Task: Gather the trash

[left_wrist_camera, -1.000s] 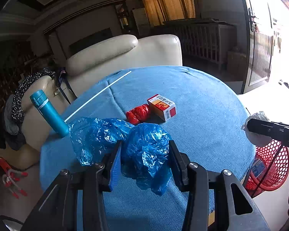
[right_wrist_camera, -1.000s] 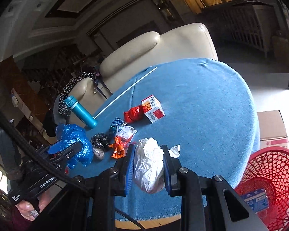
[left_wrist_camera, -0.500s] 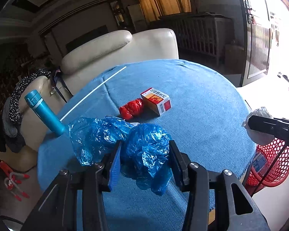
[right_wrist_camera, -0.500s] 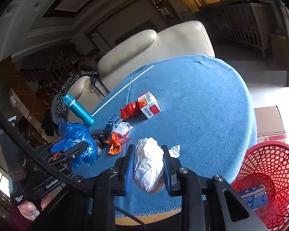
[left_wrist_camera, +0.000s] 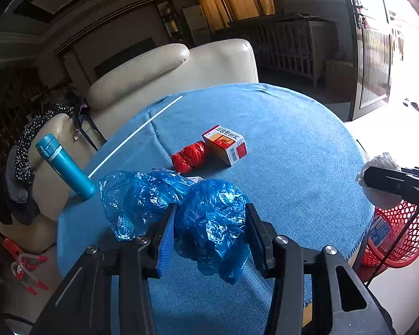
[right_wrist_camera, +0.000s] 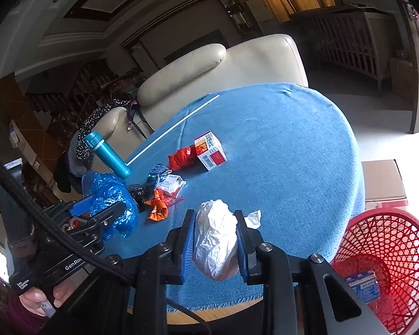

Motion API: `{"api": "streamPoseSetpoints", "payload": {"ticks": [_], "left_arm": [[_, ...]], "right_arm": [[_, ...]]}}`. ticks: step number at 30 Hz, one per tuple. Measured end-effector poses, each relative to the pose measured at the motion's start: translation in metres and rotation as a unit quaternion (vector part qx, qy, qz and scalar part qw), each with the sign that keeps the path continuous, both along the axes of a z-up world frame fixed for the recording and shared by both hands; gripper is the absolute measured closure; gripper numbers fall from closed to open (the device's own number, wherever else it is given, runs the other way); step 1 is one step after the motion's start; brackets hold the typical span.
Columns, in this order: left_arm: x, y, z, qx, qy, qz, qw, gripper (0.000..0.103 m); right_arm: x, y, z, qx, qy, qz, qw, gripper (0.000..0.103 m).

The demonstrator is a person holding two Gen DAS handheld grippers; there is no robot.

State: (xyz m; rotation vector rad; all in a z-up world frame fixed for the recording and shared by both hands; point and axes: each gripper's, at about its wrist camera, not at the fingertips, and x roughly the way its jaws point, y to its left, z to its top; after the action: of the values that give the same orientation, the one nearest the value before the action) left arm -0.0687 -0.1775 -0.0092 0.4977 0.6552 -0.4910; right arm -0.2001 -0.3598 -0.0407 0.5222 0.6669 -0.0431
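Here the round worktop [right_wrist_camera: 293,139], under a blue cloth, carries most of the litter, and a cream sofa [right_wrist_camera: 223,67] stands behind it. The red basket [right_wrist_camera: 382,265] sits on the floor just off the worktop's near edge, low enough, I judge, for trash to be dropped in; a small blue-and-white box [right_wrist_camera: 363,282] already lies inside. The left tongs [left_wrist_camera: 209,229] are clamped on a blue bag [left_wrist_camera: 212,220], lifted over the cloth, with its loose half bulging out to the left. The right tongs [right_wrist_camera: 215,240] pinch a white wad [right_wrist_camera: 215,243] near the worktop's edge, close to the basket, likely so it can go in first. A teal bottle [right_wrist_camera: 107,153] stands at the far left rim. The carton [right_wrist_camera: 211,150], the red wrapper [right_wrist_camera: 181,157] touching it, and the orange scrap [right_wrist_camera: 157,209] are not yet collected.
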Motion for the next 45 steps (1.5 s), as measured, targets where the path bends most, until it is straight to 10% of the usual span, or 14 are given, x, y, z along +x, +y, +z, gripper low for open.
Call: {"api": "streamPoseSetpoints", "payload": {"ticks": [45], "left_arm": [[-0.006, -0.011, -0.005, 0.017, 0.004, -0.01, 0.9998, 0.054]], "right_arm": [[-0.017, -0.011, -0.005, 0.003, 0.004, -0.022, 1.0, 0.075]]}}
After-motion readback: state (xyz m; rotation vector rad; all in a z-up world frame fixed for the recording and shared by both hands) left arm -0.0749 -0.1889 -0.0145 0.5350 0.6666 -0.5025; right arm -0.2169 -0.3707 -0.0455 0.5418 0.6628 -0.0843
